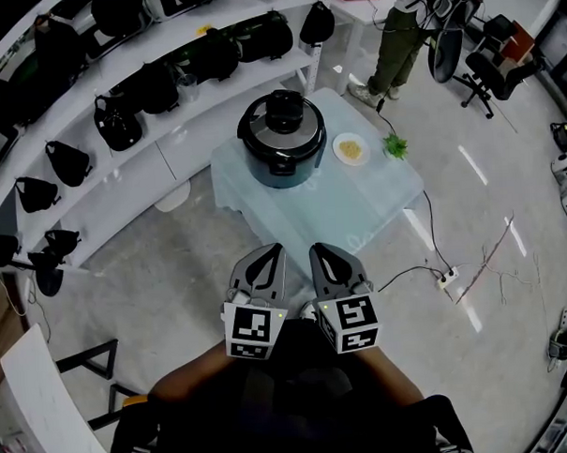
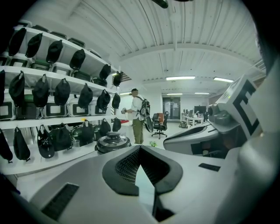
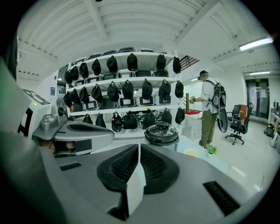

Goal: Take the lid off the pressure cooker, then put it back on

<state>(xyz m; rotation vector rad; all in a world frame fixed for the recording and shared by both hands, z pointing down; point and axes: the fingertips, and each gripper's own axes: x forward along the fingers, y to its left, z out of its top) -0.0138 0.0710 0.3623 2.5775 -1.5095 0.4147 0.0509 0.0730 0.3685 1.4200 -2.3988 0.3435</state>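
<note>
Both left gripper and right gripper hang shut before table (lidded pressure cooker) beside shelves.

A lab: shelves of black bags, office chairs.

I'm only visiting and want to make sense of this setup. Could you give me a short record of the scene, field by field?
Main item: pressure cooker on the small table
Lid: lid in place on the cooker
Also on table: plate with something yellow; small green plant
Left gripper: left gripper, jaws together, empty, short of the table
Right gripper: right gripper, jaws together, empty, beside the left one
Background: shelves holding dark bags; a person standing beyond the table
</note>
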